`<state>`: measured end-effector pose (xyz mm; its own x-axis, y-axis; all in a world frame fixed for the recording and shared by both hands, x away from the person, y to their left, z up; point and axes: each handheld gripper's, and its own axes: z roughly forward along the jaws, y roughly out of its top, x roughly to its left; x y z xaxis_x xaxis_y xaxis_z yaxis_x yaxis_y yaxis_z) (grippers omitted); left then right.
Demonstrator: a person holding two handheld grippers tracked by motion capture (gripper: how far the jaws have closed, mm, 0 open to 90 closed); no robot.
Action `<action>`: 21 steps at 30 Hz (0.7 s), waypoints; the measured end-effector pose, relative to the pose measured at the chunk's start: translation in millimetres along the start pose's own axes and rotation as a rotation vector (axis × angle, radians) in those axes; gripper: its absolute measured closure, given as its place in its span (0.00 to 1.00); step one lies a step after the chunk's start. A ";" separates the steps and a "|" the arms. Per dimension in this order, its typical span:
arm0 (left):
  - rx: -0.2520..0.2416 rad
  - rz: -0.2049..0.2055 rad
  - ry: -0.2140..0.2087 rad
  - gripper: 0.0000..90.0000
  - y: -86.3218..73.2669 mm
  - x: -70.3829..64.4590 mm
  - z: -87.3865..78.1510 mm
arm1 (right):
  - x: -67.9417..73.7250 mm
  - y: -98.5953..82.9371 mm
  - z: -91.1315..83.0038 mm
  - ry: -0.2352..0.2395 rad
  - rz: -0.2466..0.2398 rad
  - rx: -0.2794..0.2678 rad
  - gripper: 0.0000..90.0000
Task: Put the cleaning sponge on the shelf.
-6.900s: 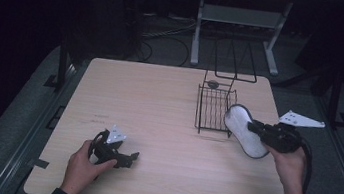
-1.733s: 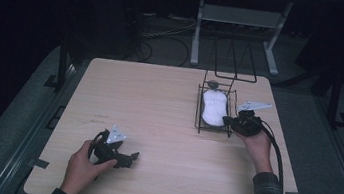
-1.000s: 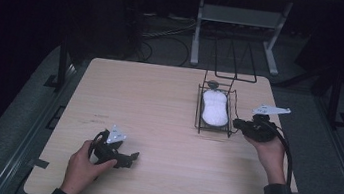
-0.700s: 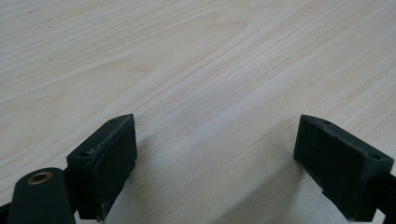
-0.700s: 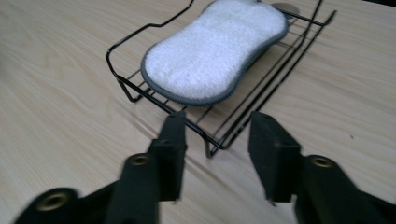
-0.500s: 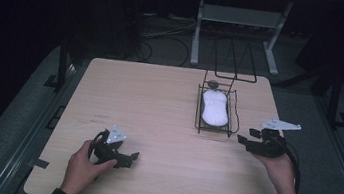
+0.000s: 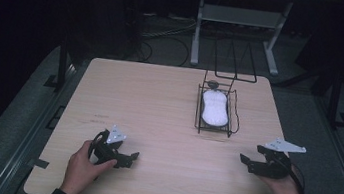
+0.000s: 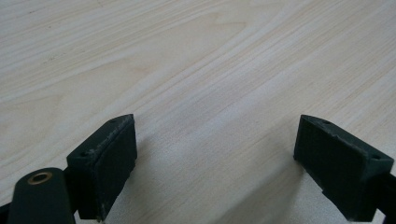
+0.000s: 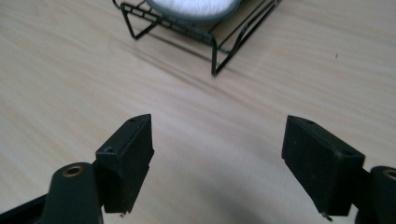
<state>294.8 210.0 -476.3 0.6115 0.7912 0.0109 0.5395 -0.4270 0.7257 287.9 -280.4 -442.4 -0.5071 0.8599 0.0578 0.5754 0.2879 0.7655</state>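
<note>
Dish (image 7: 215,107) was out of my grasp by then, lying white and oval in the wire rack (image 7: 199,111) right of centre. Nearest me, lower left, my left tongs (image 7: 122,155) sat wide apart on the bare table (image 7: 159,105). Lower right, my right tongs (image 7: 250,162) had pulled back from the rack, empty and apart. Placing looked finished.
</note>
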 end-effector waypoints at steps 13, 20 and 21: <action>0.000 0.002 0.000 0.14 -0.3 -0.3 -0.4 | 7.6 -36.7 -6.3 -0.032 0.021 0.053 0.20; -0.001 0.002 0.000 0.14 -0.3 -0.3 -0.4 | 10.1 -46.8 0.0 -0.090 -0.003 0.101 0.16; -0.001 0.001 -0.001 0.14 -0.3 -0.3 -0.4 | 10.0 -47.5 0.1 -0.084 0.000 0.096 0.16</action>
<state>294.3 210.1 -476.3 0.6125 0.7904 0.0115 0.5384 -0.4278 0.7260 255.6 -285.4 -478.2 -0.4540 0.8910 0.0003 0.6358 0.3237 0.7007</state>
